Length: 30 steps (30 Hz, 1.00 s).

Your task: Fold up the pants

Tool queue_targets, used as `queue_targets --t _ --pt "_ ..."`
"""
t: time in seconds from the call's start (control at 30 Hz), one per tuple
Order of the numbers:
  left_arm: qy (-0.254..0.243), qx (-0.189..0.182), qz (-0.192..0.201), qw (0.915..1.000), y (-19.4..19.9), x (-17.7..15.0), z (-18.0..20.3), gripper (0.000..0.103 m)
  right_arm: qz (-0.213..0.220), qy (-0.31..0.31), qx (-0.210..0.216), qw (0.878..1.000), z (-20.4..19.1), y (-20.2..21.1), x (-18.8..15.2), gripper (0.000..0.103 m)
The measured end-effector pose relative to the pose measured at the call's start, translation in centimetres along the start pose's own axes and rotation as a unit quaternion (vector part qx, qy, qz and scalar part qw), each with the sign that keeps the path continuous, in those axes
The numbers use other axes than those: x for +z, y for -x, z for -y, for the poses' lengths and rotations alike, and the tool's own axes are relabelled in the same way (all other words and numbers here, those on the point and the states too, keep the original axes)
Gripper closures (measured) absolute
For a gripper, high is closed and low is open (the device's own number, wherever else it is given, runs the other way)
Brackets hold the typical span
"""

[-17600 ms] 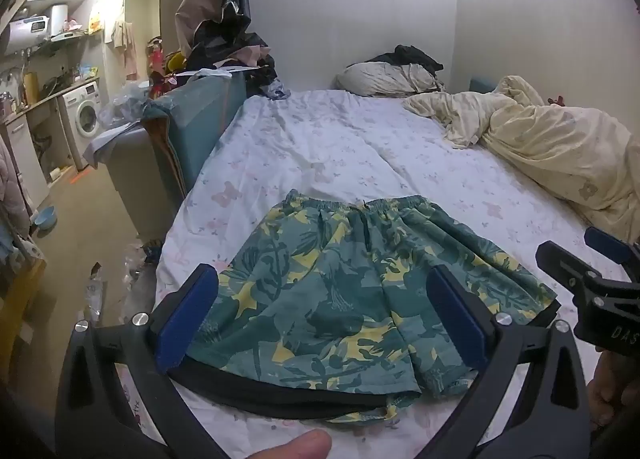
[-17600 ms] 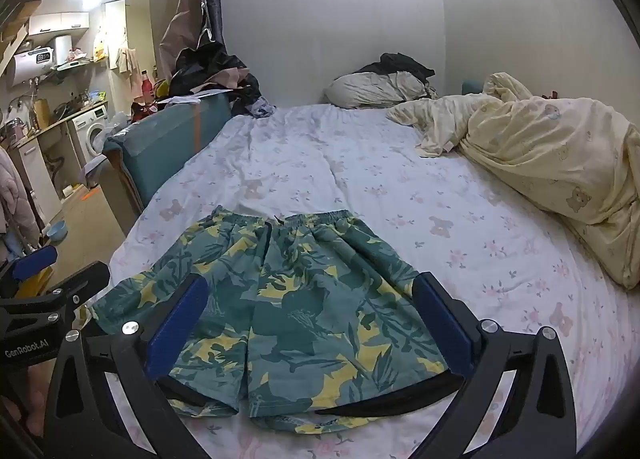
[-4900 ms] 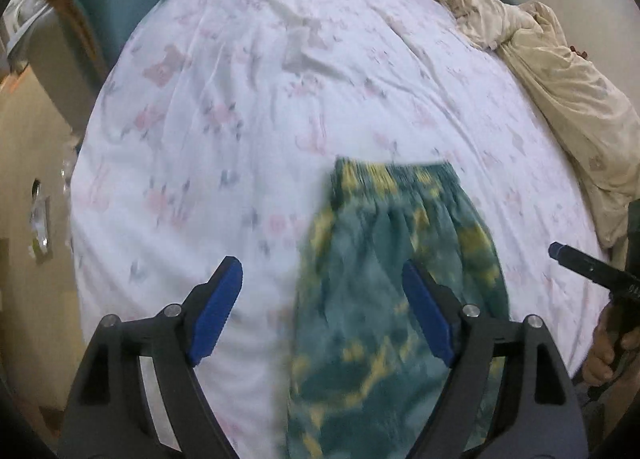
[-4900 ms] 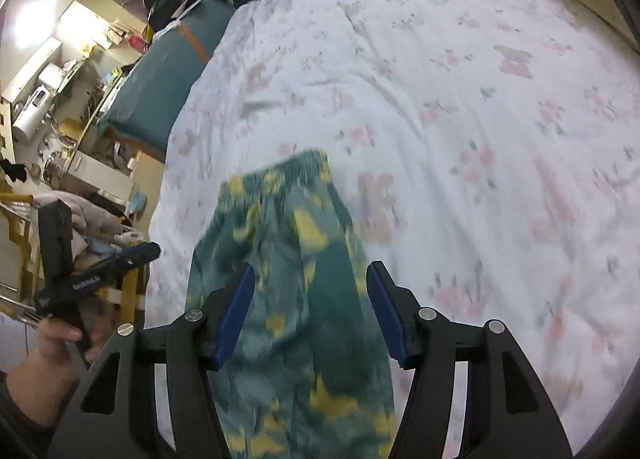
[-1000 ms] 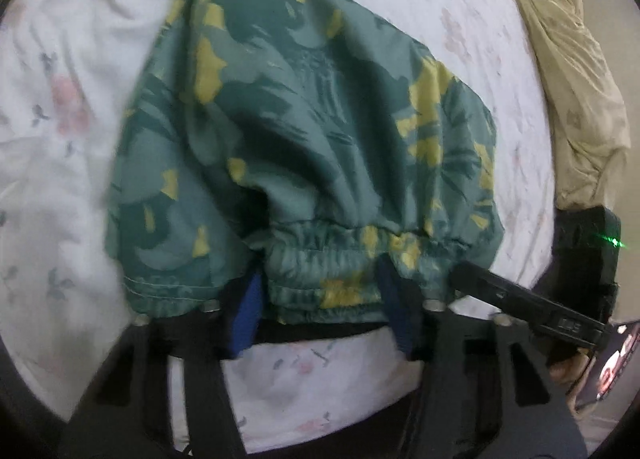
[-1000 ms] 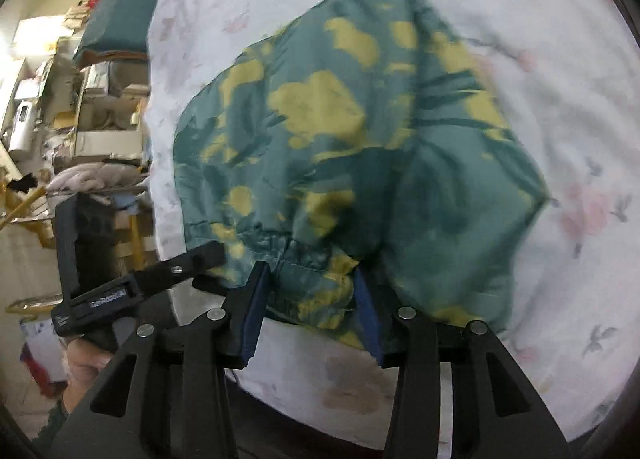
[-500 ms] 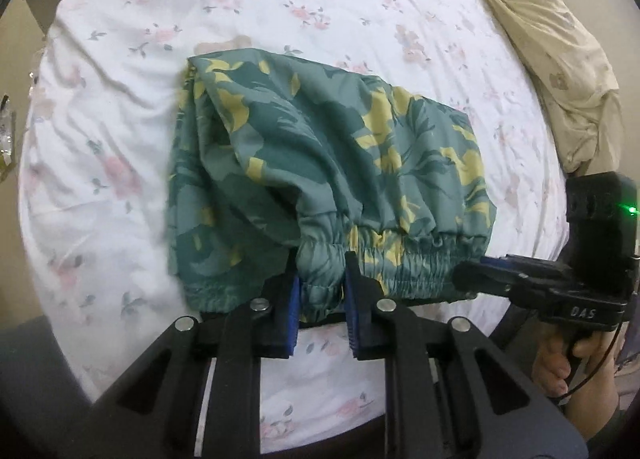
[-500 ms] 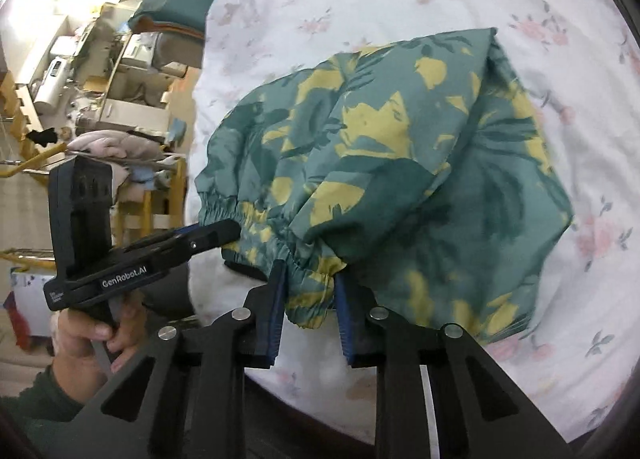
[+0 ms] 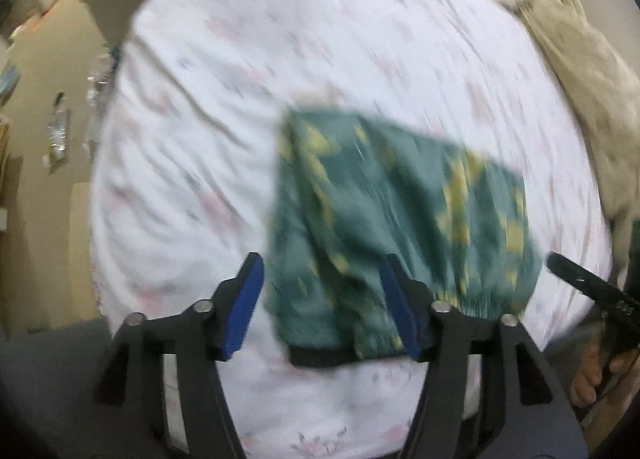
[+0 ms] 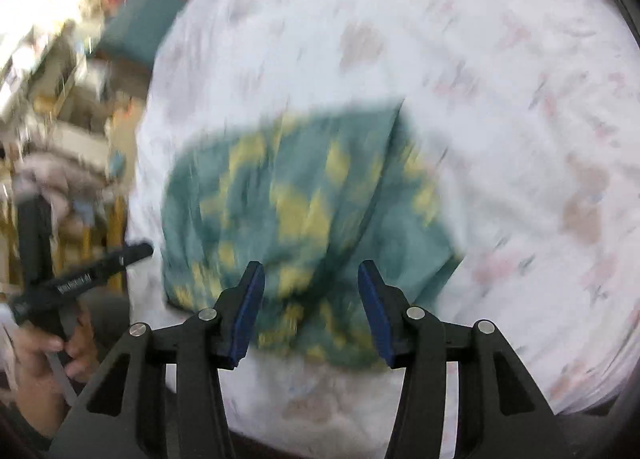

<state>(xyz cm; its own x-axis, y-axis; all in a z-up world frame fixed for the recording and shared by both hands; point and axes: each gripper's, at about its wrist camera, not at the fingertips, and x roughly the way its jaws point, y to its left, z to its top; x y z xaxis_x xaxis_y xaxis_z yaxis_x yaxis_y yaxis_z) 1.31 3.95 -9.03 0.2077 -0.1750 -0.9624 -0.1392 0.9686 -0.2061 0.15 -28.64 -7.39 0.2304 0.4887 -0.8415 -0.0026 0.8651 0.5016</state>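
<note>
Both tongs, left (image 9: 324, 305) and right (image 10: 310, 311), spread wide, gripping nothing, hanging over folded pants (image 9: 396, 215) on bed sheet (image 9: 224, 107); likely let go because fold looks finished.

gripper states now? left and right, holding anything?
Left gripper: open, holding nothing; the shorts lie folded on the bed.
Right gripper: open, holding nothing.

Bed's got a white floral sheet (image 9: 248, 107) on it, pretty wrinkled. A beige comforter (image 9: 592, 71) is bunched up along one edge, and a teal cushion (image 10: 148, 19) sits off the other side, all blurry.
</note>
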Motion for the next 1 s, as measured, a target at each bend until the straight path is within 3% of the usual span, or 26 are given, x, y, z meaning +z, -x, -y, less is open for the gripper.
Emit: queue_targets --t 0.1,0.23,0.4,0.53,0.6,0.63,0.7,0.77,0.8,0.9,1.0 --pt "0.018 -0.002 0.006 0.9998 0.0 2.8 -0.8 0.041 0.010 -0.009 0.002 1.000 1.2 0.5 2.2 0.051" --pt "0.027 -0.008 -0.006 0.9996 -2.0 6.6 -1.9 0.042 0.007 -0.011 0.000 1.000 1.4 -1.8 5.4 0.054" --pt "0.080 -0.028 -0.011 0.9963 -5.8 8.0 -3.4 0.044 -0.004 -0.025 -0.013 1.000 3.1 -3.9 7.0 0.055" --pt "0.080 -0.051 -0.020 0.9953 -7.8 8.1 -2.6 0.046 -0.022 -0.061 0.000 0.998 4.6 -4.9 7.2 0.054" --pt "0.075 -0.068 -0.023 0.9946 -8.0 8.1 -2.0 0.065 -0.027 -0.064 0.005 0.998 4.8 -5.3 7.2 0.054" --pt "0.066 -0.069 -0.028 0.9950 -8.3 8.1 -1.7 0.085 -0.029 -0.059 0.002 0.998 4.7 -5.5 7.3 0.054" --pt "0.045 -0.054 -0.032 0.9970 -8.6 8.0 -1.0 0.092 -0.030 -0.047 -0.013 0.998 4.5 -6.1 7.5 0.055" --pt "0.039 -0.055 -0.028 0.9973 -8.4 7.8 -0.8 0.098 -0.039 -0.029 -0.027 0.998 4.1 -6.7 7.6 0.079" --pt "0.037 -0.056 -0.025 0.9974 -8.0 7.9 -0.8 0.098 -0.039 -0.017 -0.038 0.998 3.9 -6.7 7.5 0.100" --pt "0.027 -0.058 -0.007 0.9979 -6.8 7.8 -0.6 0.099 -0.024 -0.002 -0.037 0.999 3.5 -6.0 7.7 0.101" --pt "0.032 -0.047 0.001 0.9984 -6.8 7.7 -1.0 0.100 -0.016 0.000 -0.063 0.998 3.9 -5.8 7.9 0.101"
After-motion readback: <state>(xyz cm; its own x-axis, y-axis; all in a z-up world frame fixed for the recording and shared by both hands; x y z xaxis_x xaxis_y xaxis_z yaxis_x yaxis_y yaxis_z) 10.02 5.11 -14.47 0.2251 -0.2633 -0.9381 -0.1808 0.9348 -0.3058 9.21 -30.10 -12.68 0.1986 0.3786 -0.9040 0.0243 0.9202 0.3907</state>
